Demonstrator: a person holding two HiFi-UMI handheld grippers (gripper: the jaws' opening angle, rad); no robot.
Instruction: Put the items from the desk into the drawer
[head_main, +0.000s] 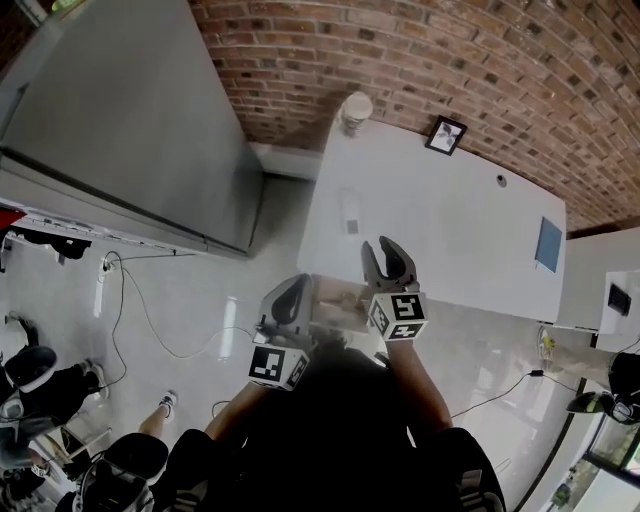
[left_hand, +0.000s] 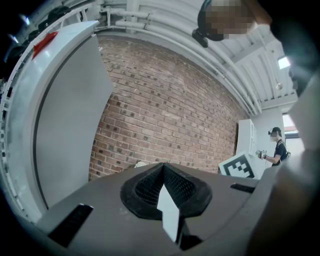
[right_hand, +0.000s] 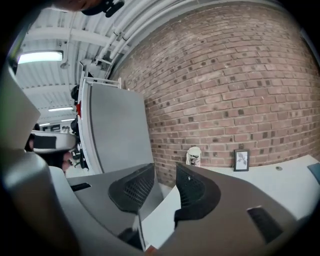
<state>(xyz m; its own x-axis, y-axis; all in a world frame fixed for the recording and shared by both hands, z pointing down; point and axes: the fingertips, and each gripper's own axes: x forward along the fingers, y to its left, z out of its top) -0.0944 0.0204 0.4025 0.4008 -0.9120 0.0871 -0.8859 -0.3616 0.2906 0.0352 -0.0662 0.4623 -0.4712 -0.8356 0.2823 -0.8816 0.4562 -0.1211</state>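
Both near desk (head_main: 450, 200): left gripper (head_main: 295, 292) closed, right gripper (head_main: 388, 252) parted.

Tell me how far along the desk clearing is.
Done: nothing visible; the mug, picture frame and blue item sit on the desk. In hand: nothing; right gripper open and empty, left gripper shut. Left: everything on the desk.

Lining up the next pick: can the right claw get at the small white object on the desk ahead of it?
Probably yes. The right claw is open above the near edge of the desk; the small white object lies just beyond, nothing between them.
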